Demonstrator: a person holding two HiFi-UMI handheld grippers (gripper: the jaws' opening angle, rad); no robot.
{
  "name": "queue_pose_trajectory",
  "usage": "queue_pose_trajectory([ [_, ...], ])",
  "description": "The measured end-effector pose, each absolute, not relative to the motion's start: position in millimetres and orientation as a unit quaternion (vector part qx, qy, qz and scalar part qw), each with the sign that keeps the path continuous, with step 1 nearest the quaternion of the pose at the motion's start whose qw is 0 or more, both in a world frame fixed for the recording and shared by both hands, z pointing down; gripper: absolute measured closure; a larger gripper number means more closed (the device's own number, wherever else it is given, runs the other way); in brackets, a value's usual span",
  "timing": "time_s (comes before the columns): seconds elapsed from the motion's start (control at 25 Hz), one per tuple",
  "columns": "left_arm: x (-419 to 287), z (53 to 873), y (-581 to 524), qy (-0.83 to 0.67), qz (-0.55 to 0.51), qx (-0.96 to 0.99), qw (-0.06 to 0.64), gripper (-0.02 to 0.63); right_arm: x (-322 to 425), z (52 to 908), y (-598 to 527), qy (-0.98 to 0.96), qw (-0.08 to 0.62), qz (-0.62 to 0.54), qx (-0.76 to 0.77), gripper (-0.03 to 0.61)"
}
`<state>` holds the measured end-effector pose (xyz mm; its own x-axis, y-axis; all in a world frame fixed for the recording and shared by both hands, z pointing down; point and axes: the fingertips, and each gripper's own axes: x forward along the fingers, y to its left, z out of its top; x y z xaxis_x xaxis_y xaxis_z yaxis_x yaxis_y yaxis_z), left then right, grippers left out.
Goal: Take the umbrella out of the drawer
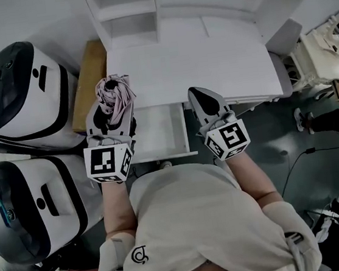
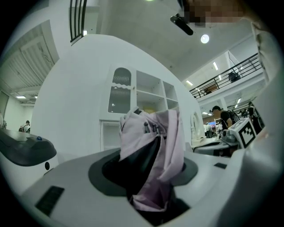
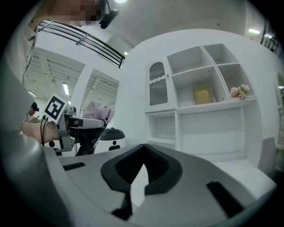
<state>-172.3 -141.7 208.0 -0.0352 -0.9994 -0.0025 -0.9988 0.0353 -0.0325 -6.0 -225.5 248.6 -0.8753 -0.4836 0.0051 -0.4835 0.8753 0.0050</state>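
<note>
The left gripper (image 1: 114, 105) is clamping the folded pink umbrella (image 1: 116, 93), holding it by the white desk's (image 1: 188, 62) left front corner beside the open drawer (image 1: 162, 133), while the right gripper (image 1: 199, 94) is hovering closed and empty nearby.

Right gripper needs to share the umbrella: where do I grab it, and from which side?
Grip the bunched pink umbrella just above the left gripper, below its black end, coming from the right: it stands roughly upright and is clear on that side.
</note>
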Motion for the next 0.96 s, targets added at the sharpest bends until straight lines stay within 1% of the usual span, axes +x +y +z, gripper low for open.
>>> queue_pose_trajectory([
  [0.56, -156, 220, -140, 0.713, -0.026, -0.701, 0.003, 0.382, 2, 248, -218, -0.968, 0.013, -0.013, 0.251, 0.575],
  [0.96, -153, 227, -136, 0.717, -0.032, -0.696, -0.001, 0.382, 5, 254, -215, -0.968, 0.01, 0.008, 0.25, 0.575],
])
